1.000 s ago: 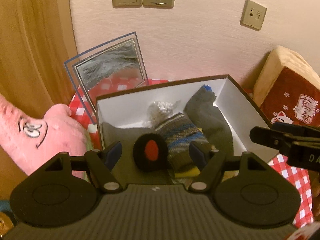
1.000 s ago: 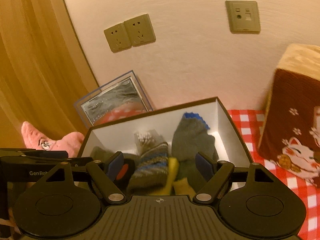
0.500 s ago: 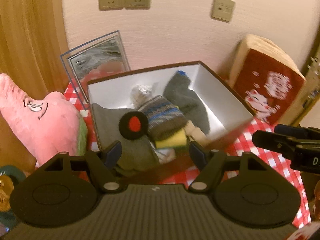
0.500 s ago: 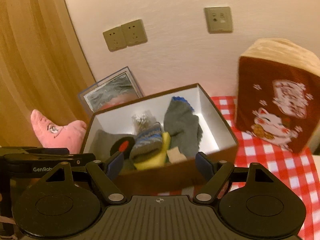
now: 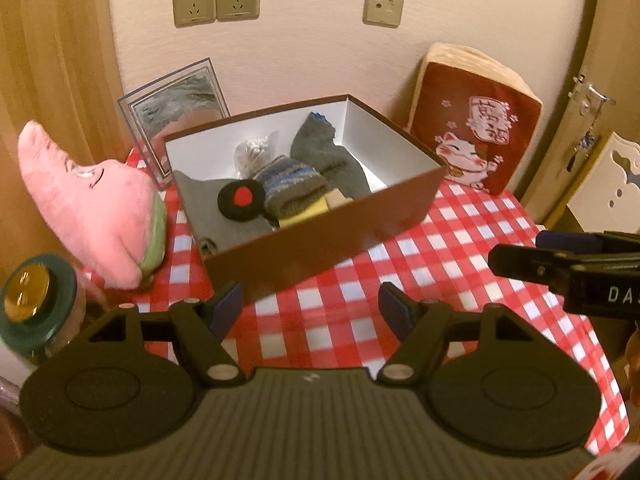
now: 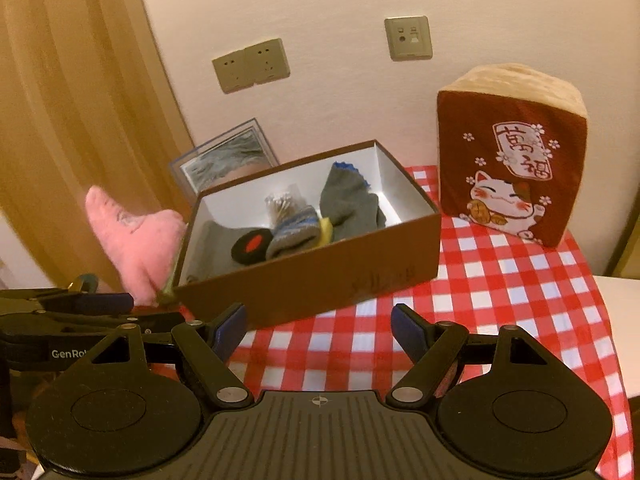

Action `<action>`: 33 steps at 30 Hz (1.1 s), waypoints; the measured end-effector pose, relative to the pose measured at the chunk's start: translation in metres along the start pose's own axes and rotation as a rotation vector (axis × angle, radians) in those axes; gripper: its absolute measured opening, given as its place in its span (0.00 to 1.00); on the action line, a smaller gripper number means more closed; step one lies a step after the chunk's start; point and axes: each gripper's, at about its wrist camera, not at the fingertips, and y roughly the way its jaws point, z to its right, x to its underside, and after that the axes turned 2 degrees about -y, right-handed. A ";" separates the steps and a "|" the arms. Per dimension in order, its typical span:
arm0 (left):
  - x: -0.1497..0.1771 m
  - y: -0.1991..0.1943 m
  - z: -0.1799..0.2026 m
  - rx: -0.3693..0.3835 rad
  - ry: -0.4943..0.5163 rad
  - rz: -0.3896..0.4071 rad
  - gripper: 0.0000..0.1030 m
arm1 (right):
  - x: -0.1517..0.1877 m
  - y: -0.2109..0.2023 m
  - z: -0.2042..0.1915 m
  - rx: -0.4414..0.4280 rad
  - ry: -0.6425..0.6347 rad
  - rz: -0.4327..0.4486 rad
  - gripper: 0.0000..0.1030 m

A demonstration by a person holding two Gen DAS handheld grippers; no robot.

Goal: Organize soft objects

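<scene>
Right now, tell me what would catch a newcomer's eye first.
The open brown box on the red checked cloth, with socks and a striped knit piece inside. A pink plush toy lies at its left, and a red cat cushion stands against the wall at its right.

A pale, faintly textured plaster wall (image 5: 320, 52) fills twelve o'clock, lit by warm yellowish light. On it sit a beige double power socket plate (image 5: 216, 0) at eleven o'clock and a single beige data outlet plate (image 5: 383, 5) at one o'clock. A tan wood-grain panel (image 6: 76, 112) rises at nine to ten o'clock. At three o'clock stands a light wooden door with a silver lever handle (image 5: 591, 94). A red-and-white checked tablecloth (image 5: 460, 248) covers the table.
</scene>
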 end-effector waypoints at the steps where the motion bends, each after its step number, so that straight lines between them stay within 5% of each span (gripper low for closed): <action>1: 0.005 -0.005 0.002 0.001 -0.001 0.001 0.71 | 0.003 -0.004 -0.001 -0.003 -0.001 -0.001 0.76; 17: 0.078 -0.085 0.058 -0.025 -0.043 0.009 0.73 | 0.081 -0.093 -0.002 0.065 -0.128 0.003 0.77; 33: 0.152 -0.149 0.111 -0.029 -0.037 -0.018 0.73 | 0.139 -0.170 0.014 0.011 -0.060 -0.056 0.76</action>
